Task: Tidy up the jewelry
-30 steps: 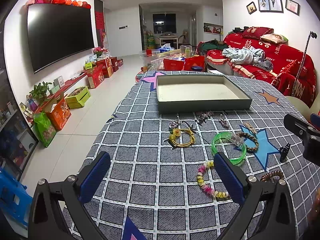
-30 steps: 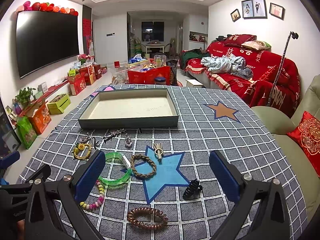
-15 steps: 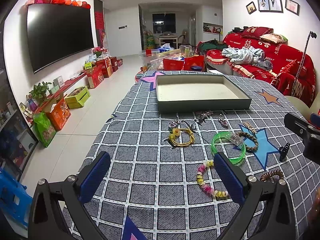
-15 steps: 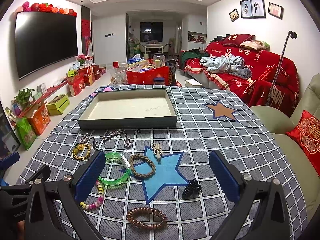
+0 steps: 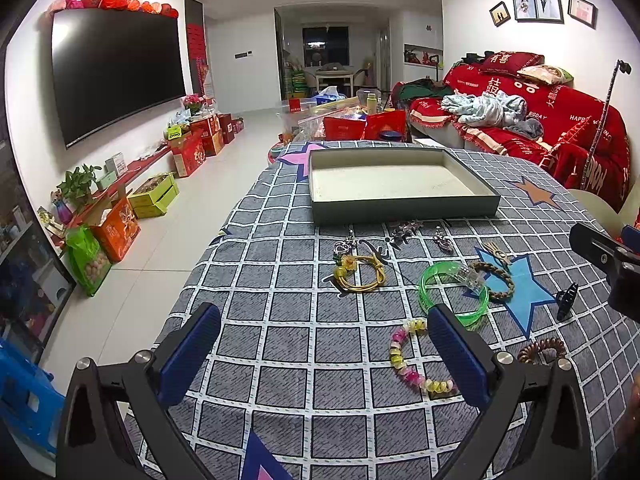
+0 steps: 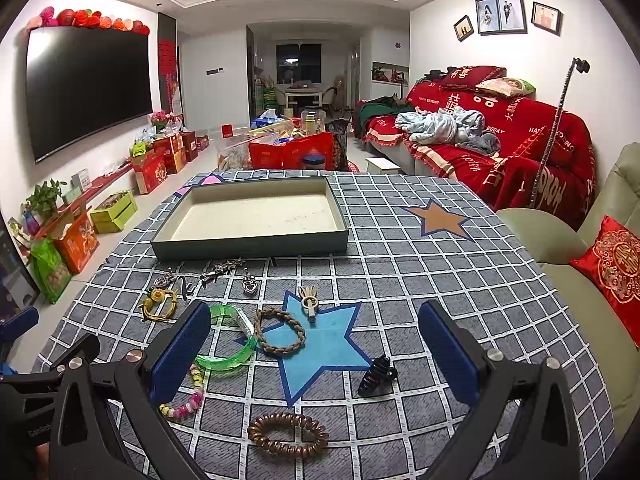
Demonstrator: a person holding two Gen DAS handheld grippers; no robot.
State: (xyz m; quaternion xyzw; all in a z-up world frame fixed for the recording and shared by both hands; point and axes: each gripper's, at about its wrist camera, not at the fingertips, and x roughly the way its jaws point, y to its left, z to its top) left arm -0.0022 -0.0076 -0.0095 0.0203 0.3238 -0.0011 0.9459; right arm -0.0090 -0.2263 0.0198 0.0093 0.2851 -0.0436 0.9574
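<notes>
A shallow grey tray (image 5: pixel 404 208) (image 6: pixel 248 246) sits at the far side of the checked tablecloth, nothing inside it. Jewelry lies loose in front of it: a green bangle (image 5: pixel 452 294) (image 6: pixel 232 354), a braided brown bracelet (image 6: pixel 280 332), a pink and yellow bead bracelet (image 5: pixel 416 360) (image 6: pixel 186 398), a yellow cord piece (image 5: pixel 360 274) (image 6: pixel 160 304), a coiled brown hair tie (image 6: pixel 288 434), a black claw clip (image 6: pixel 376 376) and small silver charms (image 6: pixel 250 284). My left gripper (image 5: pixel 324 356) is open above the near edge. My right gripper (image 6: pixel 314 354) is open over the blue star.
A red-covered sofa (image 6: pixel 500 148) runs along the right, with a green armchair and red cushion (image 6: pixel 616 264) beside the table. Boxes and bags (image 5: pixel 116 228) line the floor under the wall television (image 5: pixel 116 76) on the left. A cluttered low table (image 6: pixel 292 148) stands beyond the tray.
The right gripper has drifted slightly forward and down toward the table. The left gripper holds almost still.
</notes>
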